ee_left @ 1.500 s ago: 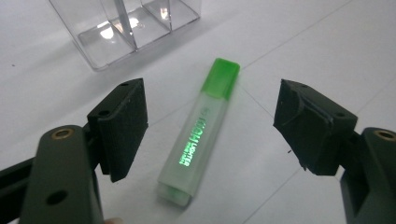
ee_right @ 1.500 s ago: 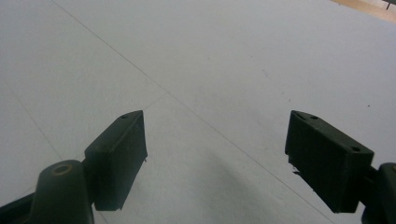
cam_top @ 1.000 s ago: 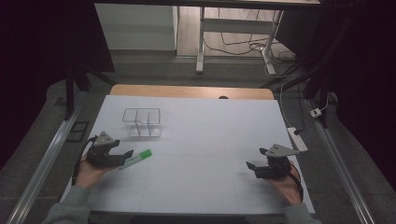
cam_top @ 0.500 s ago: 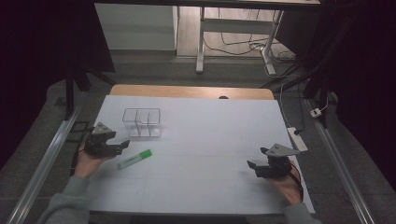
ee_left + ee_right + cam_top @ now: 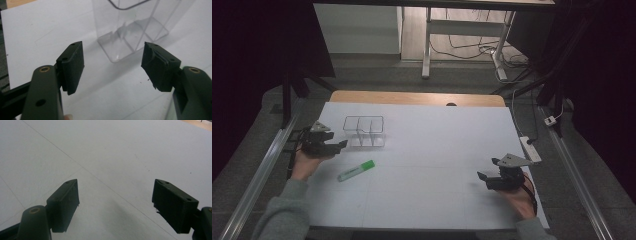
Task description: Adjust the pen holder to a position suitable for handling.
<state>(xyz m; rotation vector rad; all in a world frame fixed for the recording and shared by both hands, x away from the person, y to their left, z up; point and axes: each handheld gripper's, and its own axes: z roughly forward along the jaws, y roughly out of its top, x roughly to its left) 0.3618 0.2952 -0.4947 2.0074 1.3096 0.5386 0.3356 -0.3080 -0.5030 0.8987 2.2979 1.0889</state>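
While our left tool [image 5: 343,144] hangs spread and empty beside the clear plastic divided box [image 5: 364,131], the green highlighter pen [image 5: 356,170] lies loose on the white-covered desk [image 5: 437,150].

Judging from how things lie, we reckon the work is barely begun: the pen rests flat on the desk just in front of the box, touching neither tool, and if it belongs in a compartment, grasping, lifting and dropping it in are all left. Our right tool [image 5: 482,179] is likewise spread and empty, well apart at the desk's other side. From the high view we place pen, box and both tools; the left gripper view instead brings the box's [image 5: 130,27] inner partitions close between wide jaws, while the right gripper view looks along its jaws over bare white surface.
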